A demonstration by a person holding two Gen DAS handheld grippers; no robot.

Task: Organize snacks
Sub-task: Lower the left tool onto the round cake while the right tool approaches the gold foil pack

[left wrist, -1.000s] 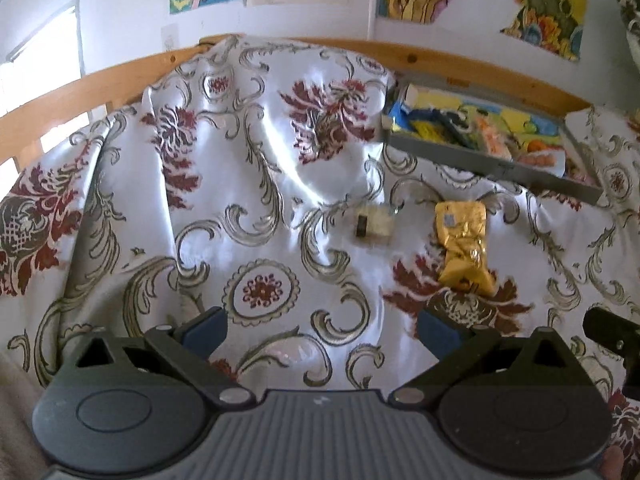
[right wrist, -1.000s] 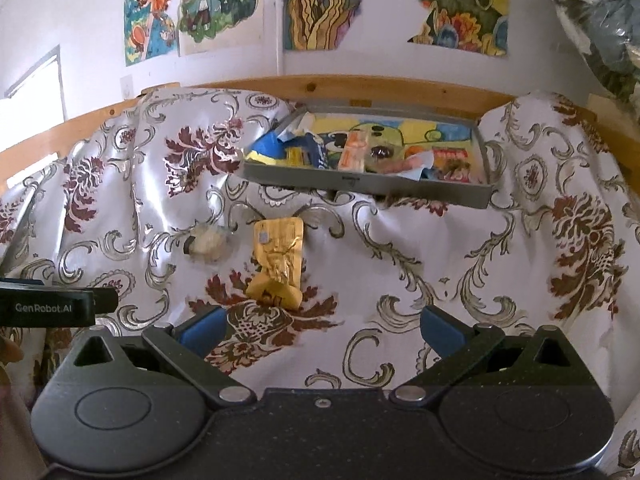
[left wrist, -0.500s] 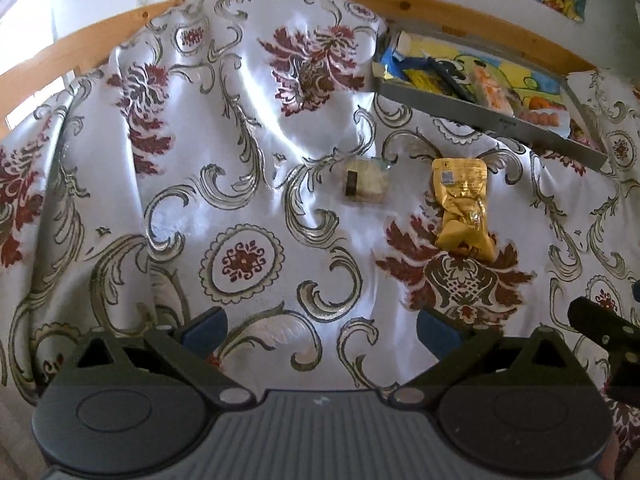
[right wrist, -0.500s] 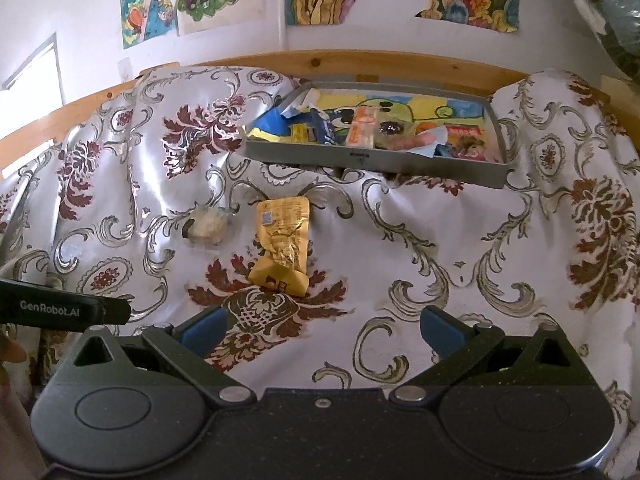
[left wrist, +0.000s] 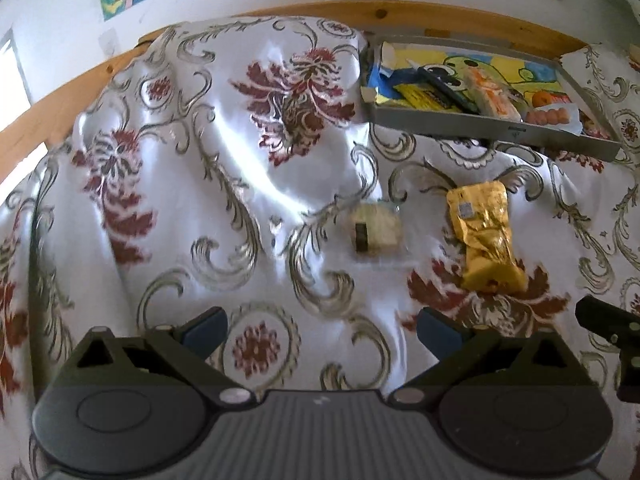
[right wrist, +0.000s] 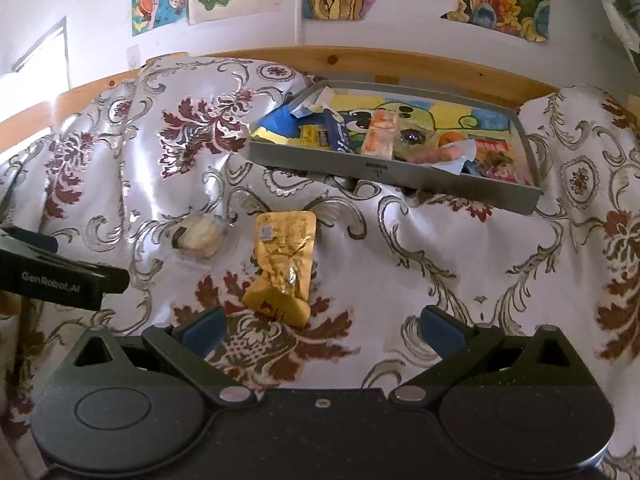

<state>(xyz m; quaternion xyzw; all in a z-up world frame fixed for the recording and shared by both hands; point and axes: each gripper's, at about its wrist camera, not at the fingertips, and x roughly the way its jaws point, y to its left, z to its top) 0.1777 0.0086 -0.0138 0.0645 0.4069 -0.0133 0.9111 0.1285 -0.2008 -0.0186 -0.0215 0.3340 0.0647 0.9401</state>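
we hold both tools with their jaws spread wide and nothing between them: the left gripper [left wrist: 322,326] and the right gripper [right wrist: 324,326] hover low over the patterned cloth [left wrist: 192,184]. two snacks lie loose on it, short of the grey tray [right wrist: 392,170] that already holds other packets. the gold pouch [right wrist: 284,264] lies with its long axis running from us toward the tray, its crumpled near end just ahead of the right gripper's left finger [right wrist: 200,330], so it sits ahead and left of that tool's centre line. from the left wrist view the same pouch [left wrist: 486,236] is off to the right, while the small clear-wrapped snack [left wrist: 376,232] is ahead and slightly right of centre. we judge the right hand nearer the pouch and the left nearer the wrapped snack; closing across the pouch's narrow width looks the easier grasp.
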